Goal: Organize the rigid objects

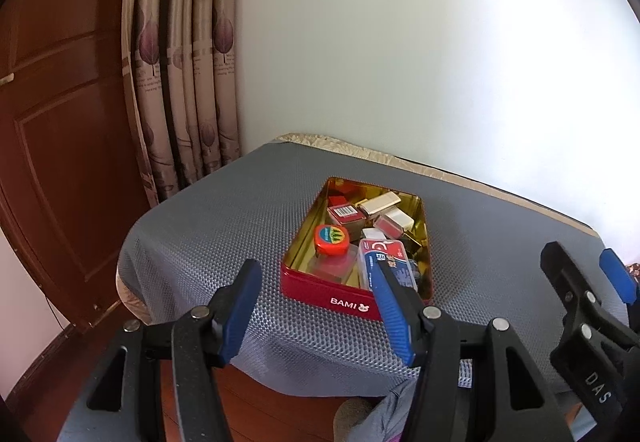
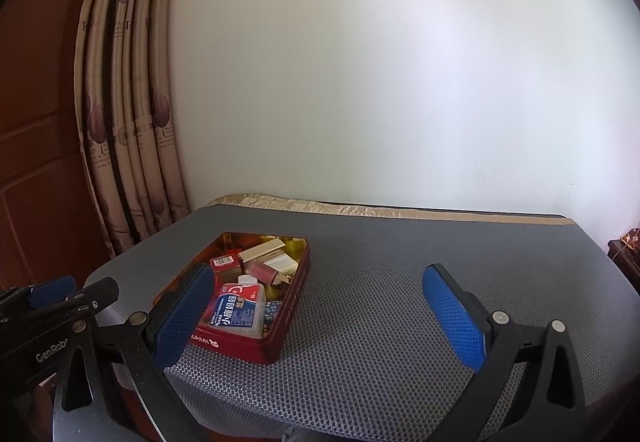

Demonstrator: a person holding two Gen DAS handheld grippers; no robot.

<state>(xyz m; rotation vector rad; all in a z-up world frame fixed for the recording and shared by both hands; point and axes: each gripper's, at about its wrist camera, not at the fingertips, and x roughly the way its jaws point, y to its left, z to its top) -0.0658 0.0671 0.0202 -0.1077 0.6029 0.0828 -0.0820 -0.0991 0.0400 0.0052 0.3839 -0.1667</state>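
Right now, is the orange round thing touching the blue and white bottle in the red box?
Apart. In the left wrist view, the orange tape measure and the blue-and-white bottle show a strip of the red tin's gold floor between them.

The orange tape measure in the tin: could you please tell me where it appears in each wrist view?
Left wrist: orange tape measure sits centre frame, in the tin's near-left part.
Right wrist: not visible; the left pad covers that part.
Shared landmark: the red BAMI tin.
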